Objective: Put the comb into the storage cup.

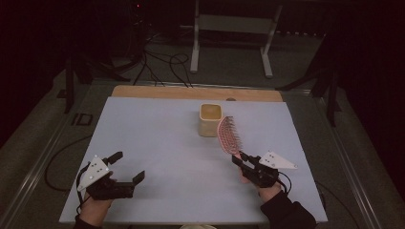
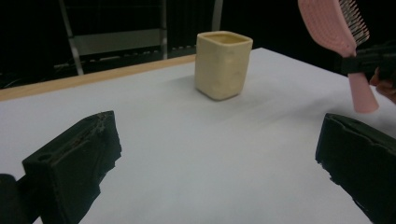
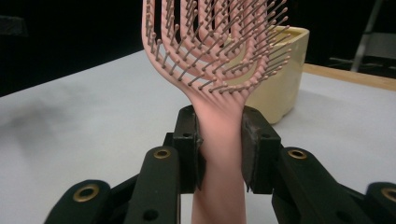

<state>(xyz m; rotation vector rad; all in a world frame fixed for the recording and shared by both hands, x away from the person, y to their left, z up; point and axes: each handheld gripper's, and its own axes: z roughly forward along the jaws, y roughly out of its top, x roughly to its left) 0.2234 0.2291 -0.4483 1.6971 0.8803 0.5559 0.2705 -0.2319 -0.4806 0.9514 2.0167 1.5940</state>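
A white sheet point(image 1: 167, 143) covers the table, with a strip of wooden edge point(image 1: 191, 91) bare along its far side. A cream square cup point(image 1: 210, 119) stands upright on the far middle of the sheet. Just right of it, a pink vented hairbrush point(image 1: 229, 135) is held by its handle in the right gripper point(image 1: 239, 160), bristles facing right. The left gripper point(image 1: 128, 166) sits near the front left corner, jaws spread wide with nothing between them. Cables point(image 1: 162, 64) trail across the dark floor beyond the table.
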